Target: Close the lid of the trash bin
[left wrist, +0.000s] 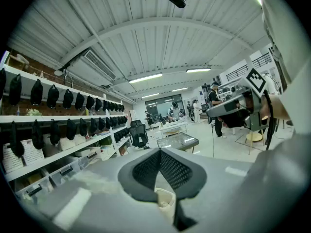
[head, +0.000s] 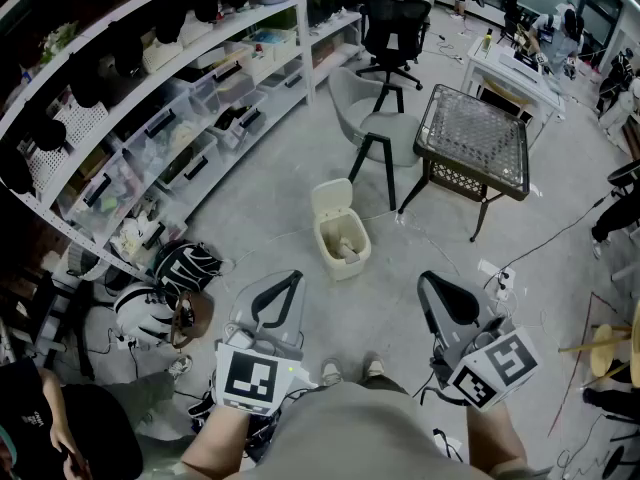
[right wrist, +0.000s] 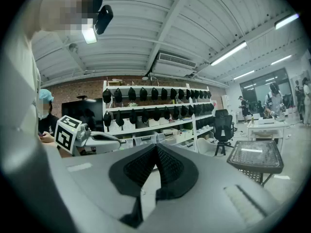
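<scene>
A small cream trash bin (head: 342, 240) stands on the concrete floor ahead of me, its lid (head: 331, 198) tipped up and back, so the inside shows. My left gripper (head: 293, 278) hangs short of it at the lower left, jaws shut with nothing between them. My right gripper (head: 427, 278) is level with it at the lower right, also shut and empty. In the left gripper view, the bin (left wrist: 164, 199) peeks through the gap below the closed tips of the left gripper (left wrist: 159, 150). The right gripper view shows the right gripper (right wrist: 156, 145) pointing at the shelves, with no bin in sight.
A glass-topped wicker table (head: 475, 133) and a grey chair (head: 385, 133) stand just beyond the bin. Long white shelving (head: 170, 118) runs along the left. Helmets (head: 185, 268) lie on the floor at the left. A power strip (head: 503, 280) with cable lies to the right.
</scene>
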Motion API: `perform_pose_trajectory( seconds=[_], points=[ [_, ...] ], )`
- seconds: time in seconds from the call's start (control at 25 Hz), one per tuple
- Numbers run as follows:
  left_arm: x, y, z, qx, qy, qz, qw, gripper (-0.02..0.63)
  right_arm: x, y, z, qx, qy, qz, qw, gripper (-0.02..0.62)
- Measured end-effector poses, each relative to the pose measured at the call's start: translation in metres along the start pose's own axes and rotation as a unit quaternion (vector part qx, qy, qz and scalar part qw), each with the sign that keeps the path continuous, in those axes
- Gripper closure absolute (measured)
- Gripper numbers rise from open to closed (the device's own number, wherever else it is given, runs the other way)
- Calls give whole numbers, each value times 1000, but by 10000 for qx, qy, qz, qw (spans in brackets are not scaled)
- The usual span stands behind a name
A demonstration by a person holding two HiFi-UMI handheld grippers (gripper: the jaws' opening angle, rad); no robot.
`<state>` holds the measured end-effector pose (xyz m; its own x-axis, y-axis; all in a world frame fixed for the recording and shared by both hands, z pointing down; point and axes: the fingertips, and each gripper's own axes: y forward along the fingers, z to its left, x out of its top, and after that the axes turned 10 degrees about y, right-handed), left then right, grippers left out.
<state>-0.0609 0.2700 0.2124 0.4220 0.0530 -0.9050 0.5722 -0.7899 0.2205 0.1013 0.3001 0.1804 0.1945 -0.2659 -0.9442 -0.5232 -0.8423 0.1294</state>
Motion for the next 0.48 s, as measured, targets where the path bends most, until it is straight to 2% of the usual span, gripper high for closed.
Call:
perform_pose_trajectory(
  seconds=[0.48],
  points=[
    [0, 9, -3, -142, 25, -19, 9999, 603, -3, 2, -10, -137, 164, -19, 9998, 592]
  ],
)
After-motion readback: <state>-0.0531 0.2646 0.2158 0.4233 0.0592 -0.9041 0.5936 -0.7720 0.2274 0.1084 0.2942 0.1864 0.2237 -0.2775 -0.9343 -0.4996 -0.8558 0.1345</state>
